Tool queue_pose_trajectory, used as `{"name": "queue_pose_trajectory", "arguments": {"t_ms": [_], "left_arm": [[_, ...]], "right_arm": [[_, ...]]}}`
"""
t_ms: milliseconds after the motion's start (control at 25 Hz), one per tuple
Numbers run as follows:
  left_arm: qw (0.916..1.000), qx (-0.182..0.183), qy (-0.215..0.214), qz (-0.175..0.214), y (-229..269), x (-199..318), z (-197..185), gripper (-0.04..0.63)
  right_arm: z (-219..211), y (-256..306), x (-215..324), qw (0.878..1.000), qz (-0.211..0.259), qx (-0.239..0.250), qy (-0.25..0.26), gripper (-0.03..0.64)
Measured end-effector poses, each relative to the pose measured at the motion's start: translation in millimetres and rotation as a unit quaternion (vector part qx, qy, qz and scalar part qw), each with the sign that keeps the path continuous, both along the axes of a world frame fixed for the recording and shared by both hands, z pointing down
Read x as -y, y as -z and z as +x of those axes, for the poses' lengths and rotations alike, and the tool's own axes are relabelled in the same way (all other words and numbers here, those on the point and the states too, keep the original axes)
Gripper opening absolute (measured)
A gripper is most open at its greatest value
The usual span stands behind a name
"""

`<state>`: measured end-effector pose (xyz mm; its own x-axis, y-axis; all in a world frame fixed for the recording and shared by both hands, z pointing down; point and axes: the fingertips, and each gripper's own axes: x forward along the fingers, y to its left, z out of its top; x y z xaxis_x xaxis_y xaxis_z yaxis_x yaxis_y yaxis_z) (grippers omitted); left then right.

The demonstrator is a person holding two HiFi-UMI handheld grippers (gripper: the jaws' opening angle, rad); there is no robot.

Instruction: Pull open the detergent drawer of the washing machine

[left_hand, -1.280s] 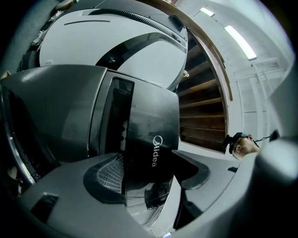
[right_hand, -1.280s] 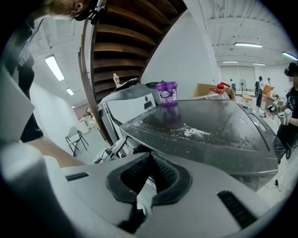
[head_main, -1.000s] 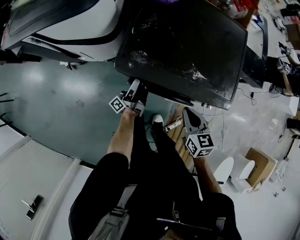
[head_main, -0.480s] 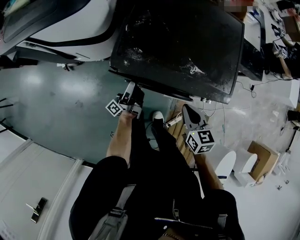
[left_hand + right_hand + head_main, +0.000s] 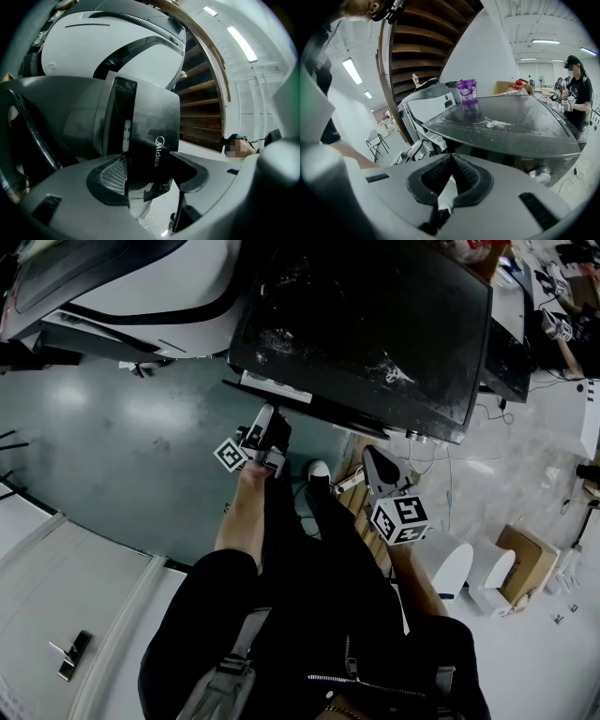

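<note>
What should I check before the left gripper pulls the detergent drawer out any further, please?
1. Grip: ok. The left gripper has the detergent drawer front between its jaws, which have just opened slightly.
2. Drawer started: ok. Its white body shows past the washing machine front.
3. Right gripper: ok. Jaws together, empty, off the machine.
4. Purple tub on the machine top: ok, upright.
5. Remaining drawer travel: cannot tell.

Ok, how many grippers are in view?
2. Left gripper grips the detergent drawer front, jaws just eased slightly wider; right gripper lower right, shut, off the washing machine.
</note>
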<state>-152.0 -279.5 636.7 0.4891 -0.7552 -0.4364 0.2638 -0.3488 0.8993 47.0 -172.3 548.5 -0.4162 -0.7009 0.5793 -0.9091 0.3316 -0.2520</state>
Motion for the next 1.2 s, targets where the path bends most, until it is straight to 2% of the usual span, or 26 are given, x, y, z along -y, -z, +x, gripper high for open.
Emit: {"name": "queue_pose_trajectory", "arguments": {"t_ms": [1200], "left_arm": [[1.0,0.004,-0.005,-0.004,-3,-91,-34,0.265]], "right_arm": [[-30,2,-3,0.998,-0.002,0.004,0.057,0.006]]}}
